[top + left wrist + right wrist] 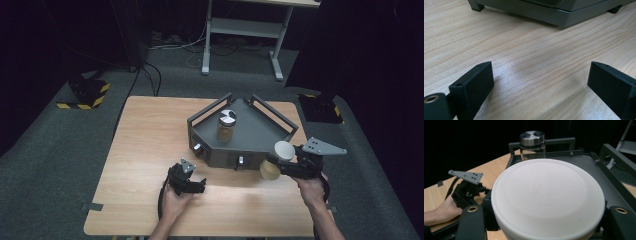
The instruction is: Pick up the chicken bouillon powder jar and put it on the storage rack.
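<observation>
My right gripper [276, 165] is shut on a tan jar with a white lid [283, 150], held above the table just off the front right corner of the dark grey tray [260, 131]. In the right gripper view the white lid [547, 195] sits between my two jaws, with the tray [596, 172] behind it. A second jar with a metal lid [226, 125] stands upright inside the tray, and it is the far jar [532, 143] in that view. My left gripper [199, 186] rests low over the wooden table [145, 150], its jaws [541, 82] wide apart with nothing between them.
The tray has raised rails and two knobs [198, 148] [240, 160] on its front face. Its base [554, 17] lies just ahead of the left gripper. A white desk frame [245, 30] stands behind the table, and striped blocks [85, 95] [320, 107] sit on the floor.
</observation>
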Available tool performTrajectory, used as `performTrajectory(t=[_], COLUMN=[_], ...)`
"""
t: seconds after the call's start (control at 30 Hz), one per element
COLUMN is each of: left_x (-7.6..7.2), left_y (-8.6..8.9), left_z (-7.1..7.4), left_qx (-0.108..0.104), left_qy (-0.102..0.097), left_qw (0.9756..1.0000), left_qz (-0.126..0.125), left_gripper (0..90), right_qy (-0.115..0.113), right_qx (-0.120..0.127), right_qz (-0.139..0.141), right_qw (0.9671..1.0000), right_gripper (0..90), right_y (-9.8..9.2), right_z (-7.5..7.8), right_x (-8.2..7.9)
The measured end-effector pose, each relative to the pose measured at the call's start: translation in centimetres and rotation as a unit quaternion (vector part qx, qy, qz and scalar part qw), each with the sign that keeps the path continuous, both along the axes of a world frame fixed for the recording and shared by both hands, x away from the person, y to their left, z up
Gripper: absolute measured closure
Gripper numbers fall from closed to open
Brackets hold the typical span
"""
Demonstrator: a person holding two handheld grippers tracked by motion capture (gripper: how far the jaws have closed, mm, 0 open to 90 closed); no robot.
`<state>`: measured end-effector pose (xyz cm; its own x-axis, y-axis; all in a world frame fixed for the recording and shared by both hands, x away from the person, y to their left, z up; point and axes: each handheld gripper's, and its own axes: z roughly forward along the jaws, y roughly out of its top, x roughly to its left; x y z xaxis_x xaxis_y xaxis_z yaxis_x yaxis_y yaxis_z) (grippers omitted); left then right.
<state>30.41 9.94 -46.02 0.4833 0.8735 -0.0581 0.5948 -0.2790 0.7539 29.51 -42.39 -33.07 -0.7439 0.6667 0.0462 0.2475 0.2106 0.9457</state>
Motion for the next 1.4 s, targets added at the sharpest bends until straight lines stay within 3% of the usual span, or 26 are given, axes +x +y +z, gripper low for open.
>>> performTrajectory(t=[0.5,0.9,1.4], left_x=[0.0,0.0,0.0], left_y=[0.0,0.1,0.2], left_z=[0.0,0.0,0.0], left_qx=[-0.001,-0.002,-0.005], left_qy=[0.000,0.000,0.001], left_qw=[1.0000,1.0000,1.0000], left_qz=[0.000,0.000,0.000], left_gripper=[6.7,6.8,6.8], right_qy=[-0.012,-0.017,-0.018], right_qx=[0.001,0.004,-0.014], right_qz=[0.007,-0.003,-0.030], right_qw=[0.9999,0.9998,0.9993], right_gripper=[33.1,33.2,33.2], right_y=[0.3,0.8,3.3], right_z=[2.5,4.1,5.3], right_x=[1.3,2.9,5.2])
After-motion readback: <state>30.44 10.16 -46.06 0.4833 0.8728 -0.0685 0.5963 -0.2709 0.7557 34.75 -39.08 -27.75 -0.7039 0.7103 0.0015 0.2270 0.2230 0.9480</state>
